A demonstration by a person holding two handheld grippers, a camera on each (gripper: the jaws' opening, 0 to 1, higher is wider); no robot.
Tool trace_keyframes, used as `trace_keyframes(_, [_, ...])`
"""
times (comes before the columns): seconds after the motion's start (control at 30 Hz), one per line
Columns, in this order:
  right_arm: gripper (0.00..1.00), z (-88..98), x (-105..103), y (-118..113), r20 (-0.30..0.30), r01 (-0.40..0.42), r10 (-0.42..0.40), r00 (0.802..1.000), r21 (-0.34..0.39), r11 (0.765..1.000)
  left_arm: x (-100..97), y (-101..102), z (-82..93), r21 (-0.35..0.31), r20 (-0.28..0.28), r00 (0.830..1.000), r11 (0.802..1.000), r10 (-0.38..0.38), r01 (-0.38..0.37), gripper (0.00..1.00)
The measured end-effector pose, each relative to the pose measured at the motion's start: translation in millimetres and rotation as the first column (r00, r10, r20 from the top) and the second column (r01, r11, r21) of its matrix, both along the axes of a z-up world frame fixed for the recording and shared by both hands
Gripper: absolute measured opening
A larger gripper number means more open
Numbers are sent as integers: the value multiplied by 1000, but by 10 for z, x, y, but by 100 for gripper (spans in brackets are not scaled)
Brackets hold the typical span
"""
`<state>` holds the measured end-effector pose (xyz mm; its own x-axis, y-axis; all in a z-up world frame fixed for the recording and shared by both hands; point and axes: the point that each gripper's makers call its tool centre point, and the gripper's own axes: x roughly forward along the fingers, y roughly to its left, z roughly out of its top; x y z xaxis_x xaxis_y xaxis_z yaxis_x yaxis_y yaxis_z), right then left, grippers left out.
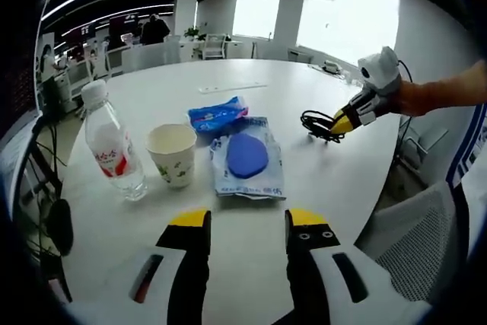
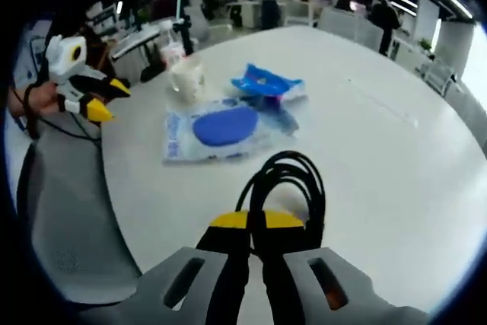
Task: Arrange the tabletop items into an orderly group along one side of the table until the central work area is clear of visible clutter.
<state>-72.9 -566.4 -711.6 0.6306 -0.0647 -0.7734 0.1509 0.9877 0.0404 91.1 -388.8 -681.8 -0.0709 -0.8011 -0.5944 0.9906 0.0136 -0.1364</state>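
Observation:
A clear water bottle (image 1: 110,146) with a red label stands at the left of the white round table (image 1: 304,188). Beside it are a paper cup (image 1: 173,154), a blue packet (image 1: 217,114) and a clear bag holding a blue oval pad (image 1: 247,157). My left gripper (image 1: 247,222) is open, hovering short of the bag with nothing between its jaws. My right gripper (image 2: 256,222) is shut on a coiled black cable (image 2: 285,180) near the table's edge. In the left gripper view the right gripper (image 1: 342,121) holds the cable (image 1: 319,125) at the right. The left gripper (image 2: 97,99) shows at the left of the right gripper view.
A grey mesh chair (image 1: 426,226) stands close to the table edge on the right, and another grey chair (image 2: 68,211) sits by the near edge. A pen-like strip (image 1: 232,87) lies farther back on the table. Office desks and people are in the background.

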Motion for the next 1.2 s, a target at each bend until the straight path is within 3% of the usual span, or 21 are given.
trace_keyframes(0.33, [3, -229, 75, 149, -24, -7, 8, 1000, 73, 997, -11, 9, -16, 3, -2, 1000, 1000, 2, -2, 38])
trace_keyframes(0.7, [5, -473, 51, 300, -83, -37, 44, 996, 90, 995, 28, 77, -51, 11, -6, 1000, 1000, 22, -22, 38])
trace_keyframes(1.07, [8, -527, 50, 366, -105, -53, 62, 992, 92, 994, 24, 78, -67, 15, -12, 1000, 1000, 28, -28, 37])
trace_keyframes(1.2, [10, -526, 49, 385, -117, -96, 105, 988, 86, 992, 14, 69, -66, 15, -15, 1000, 1000, 25, -25, 38])
